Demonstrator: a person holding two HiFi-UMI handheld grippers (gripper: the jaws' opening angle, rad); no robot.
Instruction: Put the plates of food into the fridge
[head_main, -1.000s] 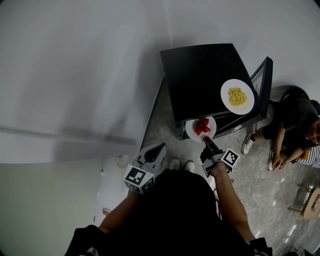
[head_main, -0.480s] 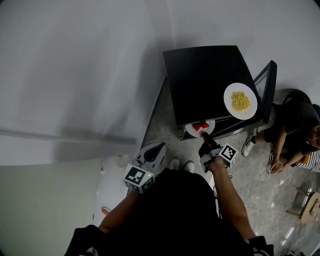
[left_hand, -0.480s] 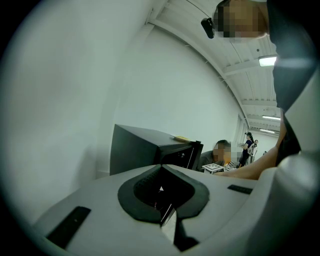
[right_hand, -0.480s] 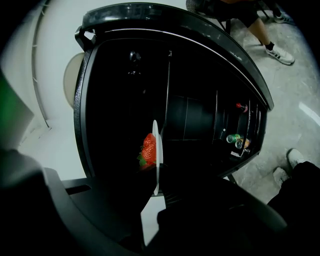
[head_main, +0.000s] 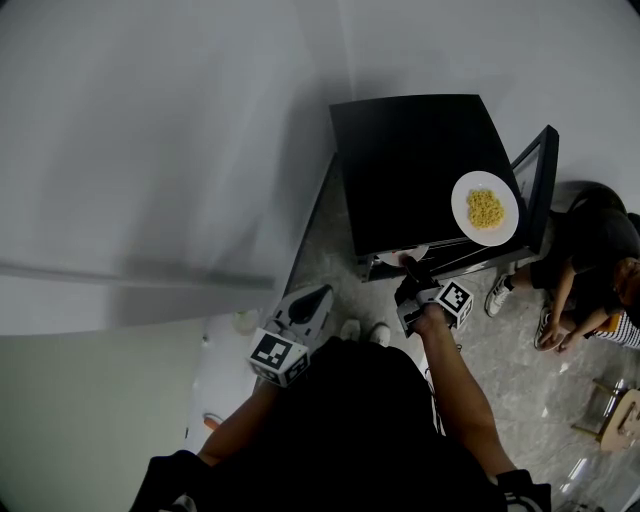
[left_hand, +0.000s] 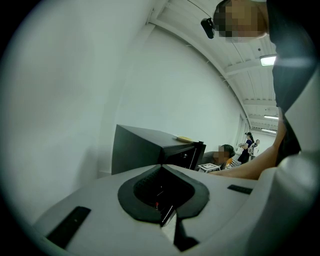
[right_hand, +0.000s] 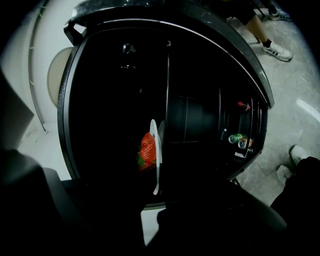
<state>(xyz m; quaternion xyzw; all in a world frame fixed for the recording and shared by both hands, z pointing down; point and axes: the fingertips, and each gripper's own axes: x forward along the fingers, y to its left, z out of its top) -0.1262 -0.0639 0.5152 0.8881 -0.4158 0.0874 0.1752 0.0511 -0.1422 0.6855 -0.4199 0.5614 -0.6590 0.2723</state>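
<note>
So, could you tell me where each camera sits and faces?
Head view: on the head, steeply down at the fridge; arms, left gripper, right gripper show.
Left gripper view: on that gripper, roughly level along its closed jaws toward the fridge's side; right forearm shows.
Right gripper view: on that gripper, into the open fridge; its jaws clamp the strawberry plate edge-on.
Shared: head and left gripper views both show the yellow-food plate atop the fridge.

A person (head_main: 590, 255) sits on the glossy grey floor (head_main: 520, 370), with a plain white wall (head_main: 150, 130) beyond.
</note>
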